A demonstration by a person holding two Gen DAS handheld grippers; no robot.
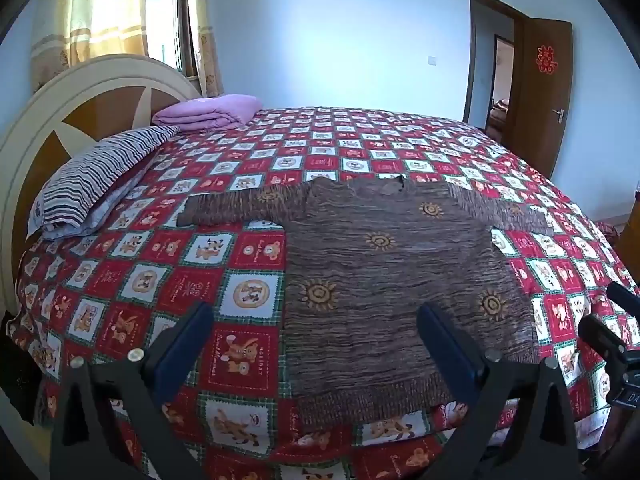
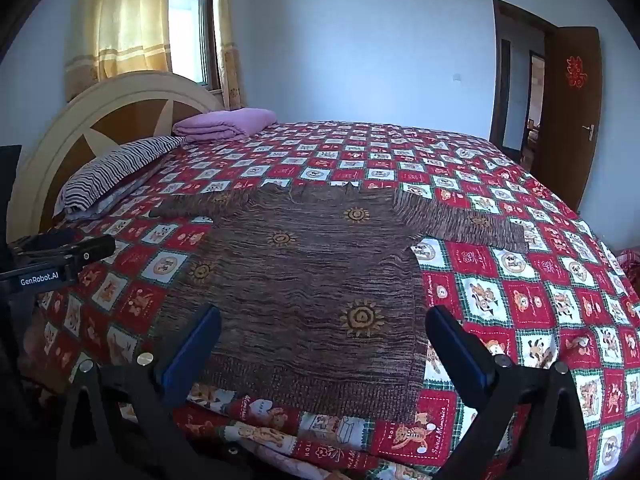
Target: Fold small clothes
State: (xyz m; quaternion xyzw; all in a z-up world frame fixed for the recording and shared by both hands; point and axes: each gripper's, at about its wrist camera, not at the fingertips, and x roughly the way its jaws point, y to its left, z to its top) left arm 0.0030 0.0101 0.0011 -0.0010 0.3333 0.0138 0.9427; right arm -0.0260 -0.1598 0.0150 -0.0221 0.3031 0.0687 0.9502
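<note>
Basically nothing was folded yet. Brown sweater (image 1: 384,264) lay spread flat on the bed (image 1: 248,248), both sleeves out to the sides, hem toward the near edge, neck toward the far side. Left gripper (image 1: 316,320) was released, jaws wide, hovering over the hem's left corner with only cloth and quilt between them, no grasp. Right gripper (image 2: 324,324) likewise released, jaws wide, above the hem's right part, touching nothing as far as I could tell. Striped pillow (image 1: 92,184) and a folded purple blanket (image 1: 208,114) sat by the headboard, well apart from the sweater. Judged progress: start stage; sleeves and body folds all remained, first grasp not made.
</note>
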